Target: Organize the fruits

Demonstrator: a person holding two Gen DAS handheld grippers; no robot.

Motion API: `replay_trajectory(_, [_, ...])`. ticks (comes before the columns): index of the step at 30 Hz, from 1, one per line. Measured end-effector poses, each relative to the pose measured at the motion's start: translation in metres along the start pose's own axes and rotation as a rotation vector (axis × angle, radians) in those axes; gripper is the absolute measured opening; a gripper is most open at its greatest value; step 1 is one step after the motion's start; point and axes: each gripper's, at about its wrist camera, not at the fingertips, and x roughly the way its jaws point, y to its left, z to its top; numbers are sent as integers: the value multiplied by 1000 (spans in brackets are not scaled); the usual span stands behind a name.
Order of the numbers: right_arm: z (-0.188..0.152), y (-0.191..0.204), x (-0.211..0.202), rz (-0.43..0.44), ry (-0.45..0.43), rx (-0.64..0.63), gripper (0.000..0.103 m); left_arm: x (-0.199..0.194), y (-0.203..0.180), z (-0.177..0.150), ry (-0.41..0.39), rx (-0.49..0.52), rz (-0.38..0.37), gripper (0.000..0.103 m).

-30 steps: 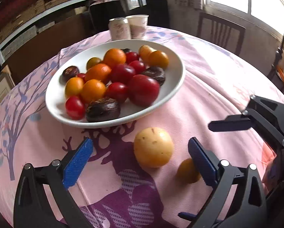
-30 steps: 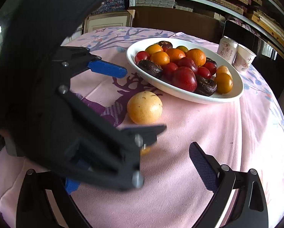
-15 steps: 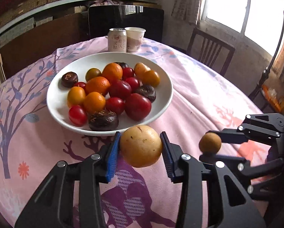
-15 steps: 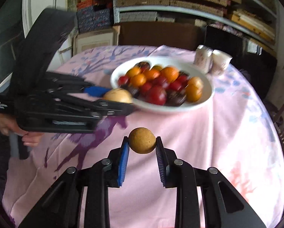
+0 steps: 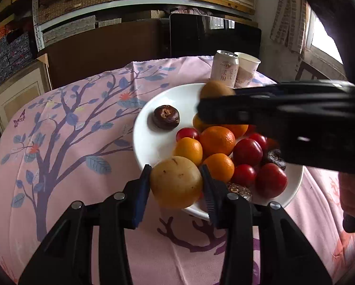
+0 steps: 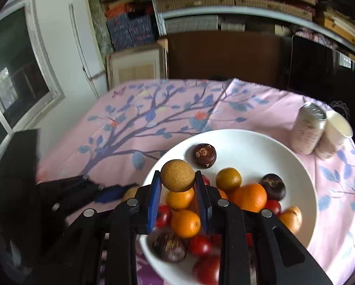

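A pink tablecloth (image 5: pixel 65 142) lies under the white bowl (image 6: pixel 253 147) of mixed fruit. My left gripper (image 5: pixel 176 185) is clamped on a large yellow fruit (image 5: pixel 176 181) at the bowl's six o'clock rim. My right gripper (image 6: pixel 177 187) pinches a small tan fruit (image 6: pixel 177 175) over the bowl's nine o'clock side.

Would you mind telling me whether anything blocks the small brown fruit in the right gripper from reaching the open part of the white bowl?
Nothing visible does. The right gripper holds the small brown fruit over the white bowl; bare bowl lies ahead beside the dark fruit.
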Motion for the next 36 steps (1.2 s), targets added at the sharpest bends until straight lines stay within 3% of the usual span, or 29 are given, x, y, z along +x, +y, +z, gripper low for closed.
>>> replay_trajectory(3, [5,-1,29,10,65,31,28,4,0,3,-8,2,2,40])
replay_trajectory(12, [5,-4,60,38,115,79,28,6,-1,5,-16,0,9,41])
replay_trajectory(13, [5,-2,62,25,125,65,33,7,-1,5,-18,-1,15,41])
replay_trajectory(14, [4,-1,61,4,131,55,48,7,-1,5,-23,-4,19,60])
replay_trajectory(15, [4,-1,57,-36,112,53,85,7,-1,5,-28,-9,28,99])
replay_trajectory(16, [4,-2,50,-67,71,55,100,7,-1,4,-48,-20,59,97])
replay_trajectory(18, [3,-6,37,-61,33,53,100,8,-2,4,-67,-26,91,98])
replay_trajectory(25, [-9,-18,-7,-66,0,99,100,5,-9,5,-54,14,53,98])
replay_trajectory(30, [-43,-17,-53,-80,-16,103,100,-20,-12,2,-97,-13,44,99])
replay_trajectory(36, [-95,-5,-116,-130,-99,50,100,-71,-13,-16,-154,-95,57,99])
